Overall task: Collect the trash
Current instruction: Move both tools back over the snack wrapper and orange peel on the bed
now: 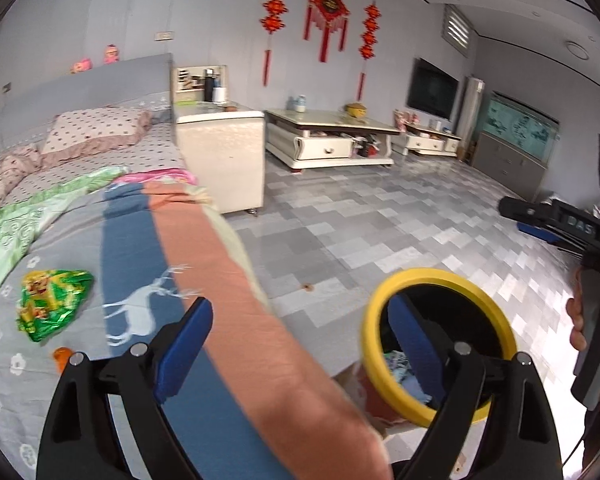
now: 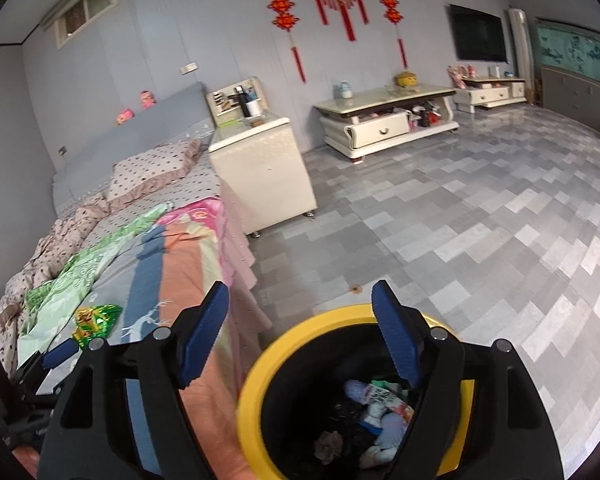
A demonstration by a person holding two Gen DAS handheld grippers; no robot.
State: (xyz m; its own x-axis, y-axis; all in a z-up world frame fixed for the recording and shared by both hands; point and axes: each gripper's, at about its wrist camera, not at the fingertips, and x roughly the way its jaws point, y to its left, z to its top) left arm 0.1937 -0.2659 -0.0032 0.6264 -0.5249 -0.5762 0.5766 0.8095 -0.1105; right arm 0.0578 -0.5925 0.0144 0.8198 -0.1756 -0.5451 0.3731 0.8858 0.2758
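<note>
Right gripper (image 2: 300, 340) hangs over the yellow-rimmed bin (image 2: 260, 360), fingers apart and empty, left gripper (image 1: 300, 352) likewise spread, green wrapper (image 1: 54, 304) waiting on the bed (image 1: 12, 380).

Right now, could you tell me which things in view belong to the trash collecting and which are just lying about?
Part of the job: green snack wrapper on the bed; yellow-rimmed bin holding trash; small orange piece by the wrapper.

Just lying about: spotted pillow, bedside cabinet, coffee table, TV.

bin mouth (image 2: 256, 364) open above, bed edge (image 2: 236, 264) just beside
</note>
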